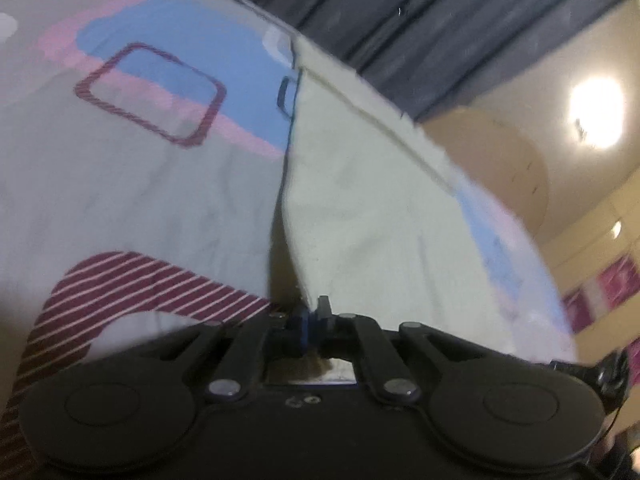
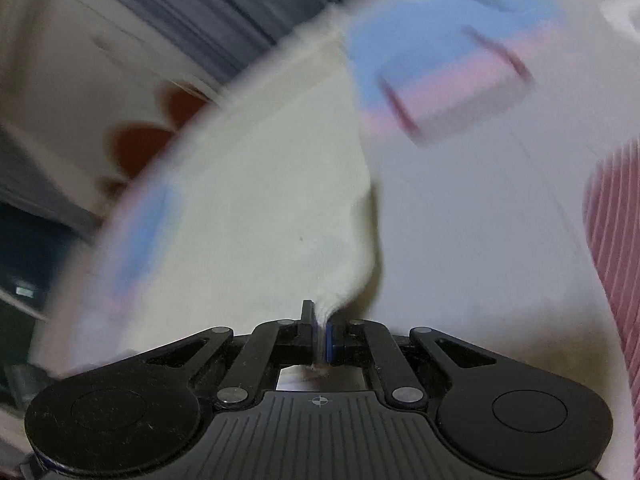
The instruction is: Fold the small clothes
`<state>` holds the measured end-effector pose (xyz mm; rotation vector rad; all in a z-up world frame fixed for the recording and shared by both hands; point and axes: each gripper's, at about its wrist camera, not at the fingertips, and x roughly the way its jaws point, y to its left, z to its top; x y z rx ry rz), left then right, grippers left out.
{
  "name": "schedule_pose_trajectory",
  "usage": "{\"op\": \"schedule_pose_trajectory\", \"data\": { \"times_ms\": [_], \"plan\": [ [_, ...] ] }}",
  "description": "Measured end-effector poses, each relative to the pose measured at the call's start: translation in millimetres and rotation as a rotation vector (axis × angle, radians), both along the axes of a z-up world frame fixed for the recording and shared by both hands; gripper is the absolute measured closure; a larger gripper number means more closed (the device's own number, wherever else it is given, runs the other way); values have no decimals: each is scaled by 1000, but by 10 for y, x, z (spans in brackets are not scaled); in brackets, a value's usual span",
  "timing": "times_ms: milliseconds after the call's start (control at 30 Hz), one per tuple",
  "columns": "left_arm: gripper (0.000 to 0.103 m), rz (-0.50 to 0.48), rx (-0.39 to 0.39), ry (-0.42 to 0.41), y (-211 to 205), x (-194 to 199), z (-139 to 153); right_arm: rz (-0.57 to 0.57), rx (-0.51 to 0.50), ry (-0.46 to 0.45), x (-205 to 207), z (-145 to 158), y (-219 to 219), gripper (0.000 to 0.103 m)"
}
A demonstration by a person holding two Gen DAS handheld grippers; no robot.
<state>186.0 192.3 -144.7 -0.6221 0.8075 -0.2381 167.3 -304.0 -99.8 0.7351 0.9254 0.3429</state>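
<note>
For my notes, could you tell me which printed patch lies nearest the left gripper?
The maroon striped patch, beside the left gripper; the blue patch sits farther off.

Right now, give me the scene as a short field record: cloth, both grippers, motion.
garment: pale cream cloth with blue, pink and maroon-striped print, lifted, a flap doubled over
left gripper: shut on cloth edge
right gripper: shut on bunched cloth edge
blur: heavy in right wrist view, lighter in left
background: grey pleated curtain, bright ceiling lamp
</note>
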Motion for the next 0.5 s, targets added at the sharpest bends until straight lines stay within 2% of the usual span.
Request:
{"op": "schedule_pose_trajectory", "data": {
  "times_ms": [67, 233, 400, 467, 500],
  "plan": [
    [100, 12, -50, -42, 49, -32, 99, -30, 34, -63, -85, 155, -40, 100],
    [101, 21, -99, -151, 47, 114, 486, -36, 43, -196, -18, 610, 9, 100],
    [101, 59, -220, -220, 41, 557, 842, -59, 37, -302, 382, 1134, 145, 100],
    [101, 92, -298, -231, 58, 790, 926, -76, 39, -307, 571, 1288, 105, 100],
    [101, 106, -310, -234, 52, 932, 973, -86, 45, -307, 724, 1362, 86, 100]
  ]
}}
